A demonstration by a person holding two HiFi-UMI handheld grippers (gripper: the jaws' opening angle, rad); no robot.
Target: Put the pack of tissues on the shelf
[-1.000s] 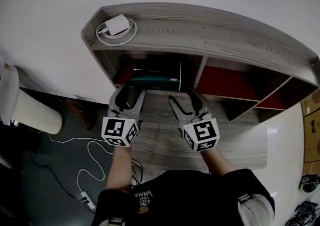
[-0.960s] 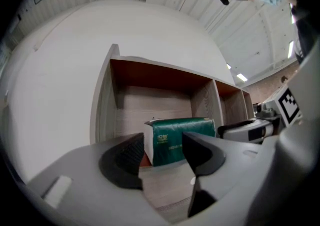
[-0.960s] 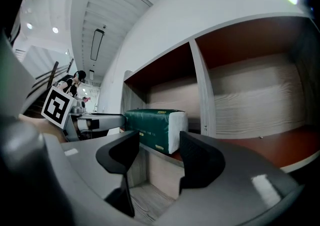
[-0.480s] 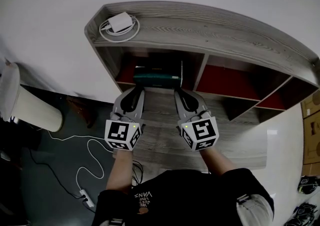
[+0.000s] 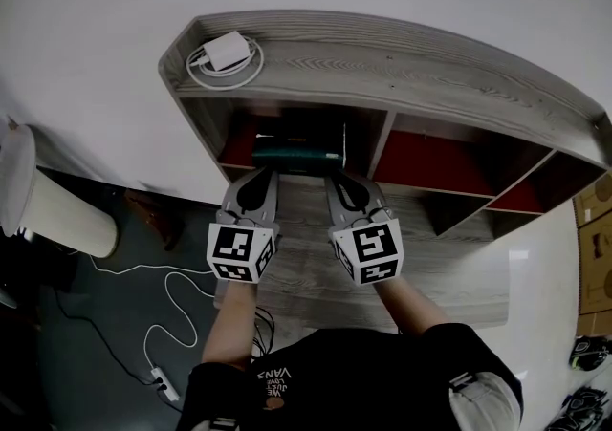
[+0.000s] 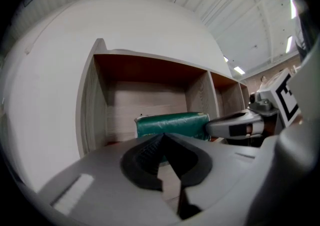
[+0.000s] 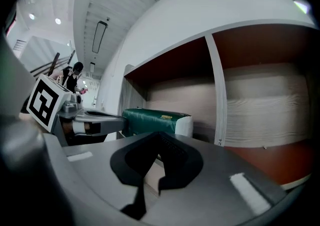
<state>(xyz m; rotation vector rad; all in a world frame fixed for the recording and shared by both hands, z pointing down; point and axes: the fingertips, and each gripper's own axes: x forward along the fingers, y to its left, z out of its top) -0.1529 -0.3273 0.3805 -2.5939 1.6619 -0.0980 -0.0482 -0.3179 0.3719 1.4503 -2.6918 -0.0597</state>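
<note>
The pack of tissues (image 5: 298, 152) lies in the shelf's (image 5: 411, 66) left-end compartment, near the front edge. Your left claw (image 5: 261, 176) and right claw (image 5: 335, 181) have just closed, empty, just short of it: placing looks done.

Grey wood-grain shelf (image 5: 402, 61), matt; glossy green plastic-wrapped pack of tissues (image 6: 172, 124).

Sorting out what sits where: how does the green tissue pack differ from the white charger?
The tissue pack is dark green; the charger is white. The pack lies in the left compartment, the charger on top of the shelf. The pack is long; the charger is small, ringed by its cable. Both sit at the shelf's left end.
</note>
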